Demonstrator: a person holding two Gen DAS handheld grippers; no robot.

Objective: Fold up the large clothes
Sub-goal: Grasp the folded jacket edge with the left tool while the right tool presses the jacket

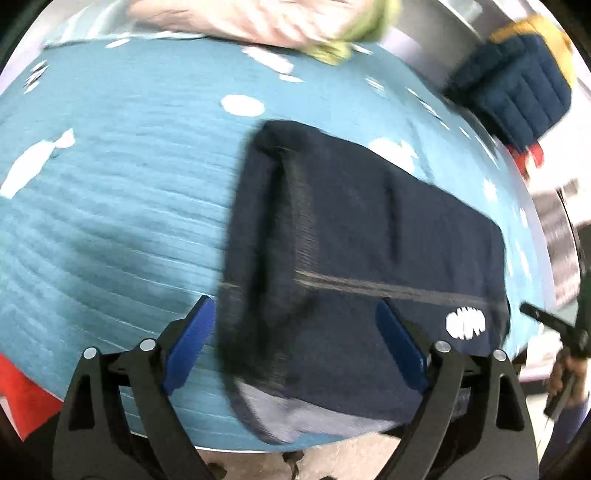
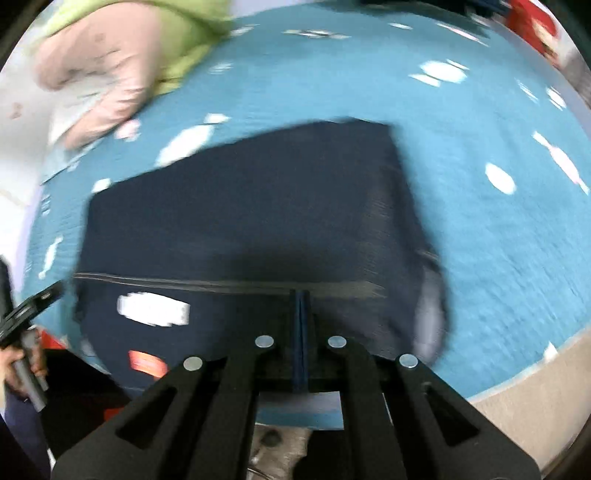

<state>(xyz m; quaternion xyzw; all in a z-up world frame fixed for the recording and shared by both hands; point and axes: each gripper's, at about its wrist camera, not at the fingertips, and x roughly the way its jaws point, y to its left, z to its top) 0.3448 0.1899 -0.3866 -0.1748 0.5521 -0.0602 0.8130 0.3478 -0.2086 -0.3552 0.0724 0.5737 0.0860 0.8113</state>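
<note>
A folded navy garment [image 1: 354, 266] is seen lying on a teal cloth [image 1: 110, 206] patterned with white shapes, which covers the worktop. The garment lies near the cloth's front edge, with a grey stripe [image 1: 388, 288] running across it and a small white logo [image 1: 465, 324] below that stripe. In the left wrist view, the left hand-held gripper [image 1: 295, 347] is held wide open above the garment's near part, its blue pads [image 1: 190, 343] spread apart and nothing gripped between them; one pad is seen over the cloth just beside the garment, the other over the garment itself. In the right wrist view, the right hand-held gripper [image 2: 302, 332] is seen with its pads pressed together over the garment [image 2: 251, 221], close to the stripe; whether any fabric is pinched cannot be told. Beyond the garment, at the cloth's far edge, a pink and green bundle of clothes [image 1: 266, 18] is seen. A dark blue quilted item [image 1: 513, 96] with a yellow part lies off the cloth, beyond the garment's far corner. Both views are blurred.
</note>
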